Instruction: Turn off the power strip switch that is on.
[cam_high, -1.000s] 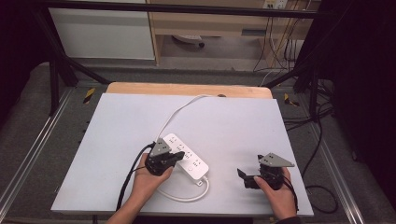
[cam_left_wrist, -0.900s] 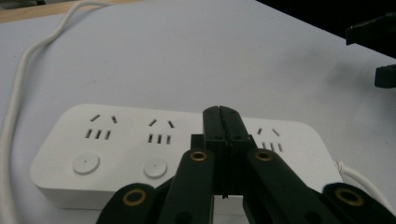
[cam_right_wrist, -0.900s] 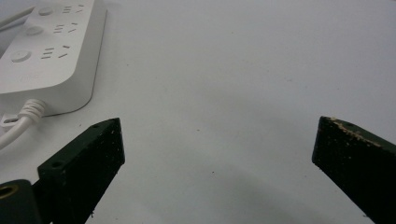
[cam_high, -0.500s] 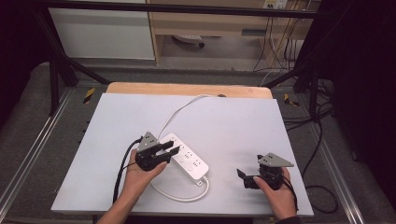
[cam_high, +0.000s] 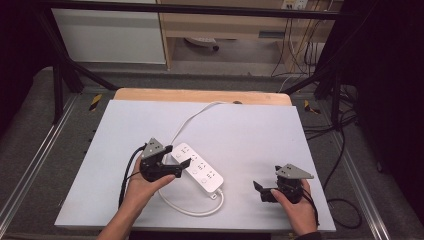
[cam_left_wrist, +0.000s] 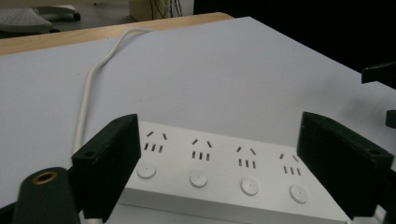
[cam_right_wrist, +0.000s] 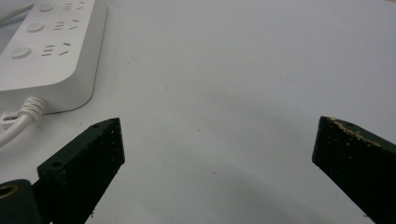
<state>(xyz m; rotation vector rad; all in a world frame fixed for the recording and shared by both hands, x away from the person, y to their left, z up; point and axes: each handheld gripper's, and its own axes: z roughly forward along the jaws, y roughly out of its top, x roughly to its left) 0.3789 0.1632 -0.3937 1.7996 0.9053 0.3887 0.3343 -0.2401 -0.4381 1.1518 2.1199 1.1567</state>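
the power strip (cam_high: 198, 168) looks stiff, light and slick-sided; grip across its narrow body. left gripper (cam_high: 178, 167), jaws just opened wide, straddles it untouched; right gripper (cam_high: 260, 191) gapes empty.

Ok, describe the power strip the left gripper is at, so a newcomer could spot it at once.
On the pale grey table top, look near the front, left of centre, beside the left gripper. The power strip lies there diagonally: a long white block with a row of sockets and round buttons, and a white cable running off toward the far edge.

Left gripper (cam_high: 176, 168) now wide apart, drawn back off the power strip (cam_high: 198, 169).
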